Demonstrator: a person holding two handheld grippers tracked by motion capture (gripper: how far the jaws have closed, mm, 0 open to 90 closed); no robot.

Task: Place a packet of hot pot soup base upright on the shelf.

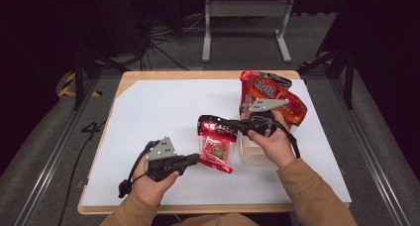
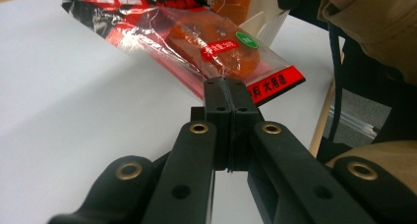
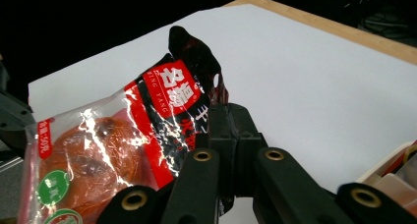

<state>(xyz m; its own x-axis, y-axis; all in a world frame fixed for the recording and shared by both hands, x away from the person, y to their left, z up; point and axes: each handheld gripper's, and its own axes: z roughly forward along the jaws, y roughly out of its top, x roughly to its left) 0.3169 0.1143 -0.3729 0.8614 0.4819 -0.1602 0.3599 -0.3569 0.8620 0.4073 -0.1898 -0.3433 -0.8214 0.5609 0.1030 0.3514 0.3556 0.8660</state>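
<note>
With both grippers, left (image 1: 195, 159) and right (image 1: 222, 125), clenched on the red snack packet (image 1: 216, 145) at frame centre, opposing pulls could tear its film.

Packet (image 1: 216, 149): red and black print, white characters, clear window over orange-brown contents, small green round label. Grippers (image 1: 194, 159) (image 1: 233, 127): black, brass-coloured rivets, grey plates. Table sheet (image 1: 158, 112): white; wooden edge. Upper right: red-orange bags (image 1: 270, 94). Box (image 1: 247, 154): cream. Sleeves (image 1: 309, 191): tan.

Fingers (image 2: 227, 94) pinching red snack packet (image 2: 216, 42) edge
</note>
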